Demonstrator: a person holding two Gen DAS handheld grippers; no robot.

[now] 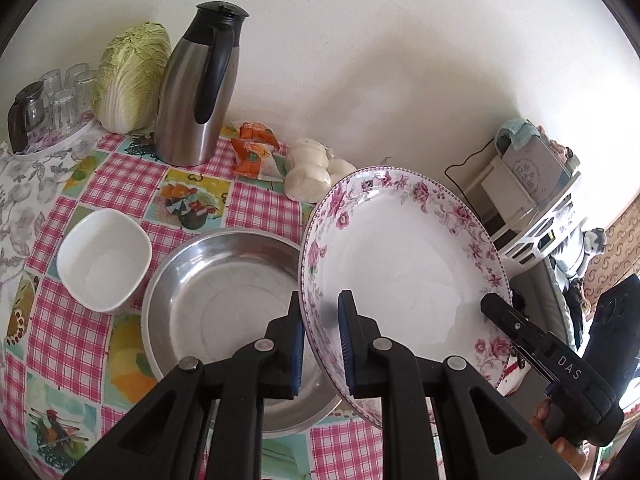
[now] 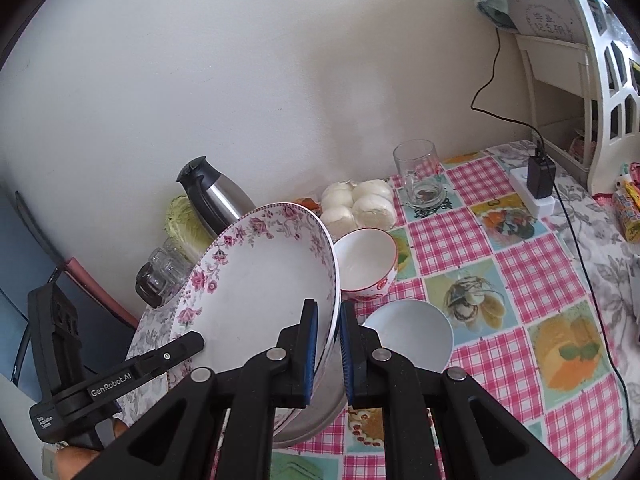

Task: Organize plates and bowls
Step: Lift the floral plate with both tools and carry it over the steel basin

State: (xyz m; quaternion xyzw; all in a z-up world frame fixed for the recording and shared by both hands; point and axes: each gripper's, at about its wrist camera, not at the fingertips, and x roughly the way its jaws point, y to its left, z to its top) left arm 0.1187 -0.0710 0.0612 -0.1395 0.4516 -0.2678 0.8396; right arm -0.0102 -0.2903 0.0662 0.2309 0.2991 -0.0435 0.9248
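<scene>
A floral-rimmed white plate [image 1: 400, 264] is held tilted above a steel basin [image 1: 224, 292]. My left gripper [image 1: 320, 344] is shut on the plate's left rim, and my right gripper [image 2: 328, 356] is shut on its right rim [image 2: 256, 292]. The right gripper also shows in the left wrist view [image 1: 500, 312], and the left gripper in the right wrist view [image 2: 192, 344]. A square white bowl [image 1: 104, 260] sits left of the basin. A red-rimmed bowl [image 2: 366, 266] and a pale blue bowl [image 2: 412, 334] sit right of the plate.
A steel thermos [image 1: 196, 92], a cabbage [image 1: 130, 76], glasses on a tray [image 1: 60, 96], snack packets [image 1: 256, 152] and steamed buns [image 2: 360, 204] line the wall. A glass mug [image 2: 420, 180], a power strip with charger [image 2: 536, 188] and a white rack [image 2: 580, 80] stand at the right.
</scene>
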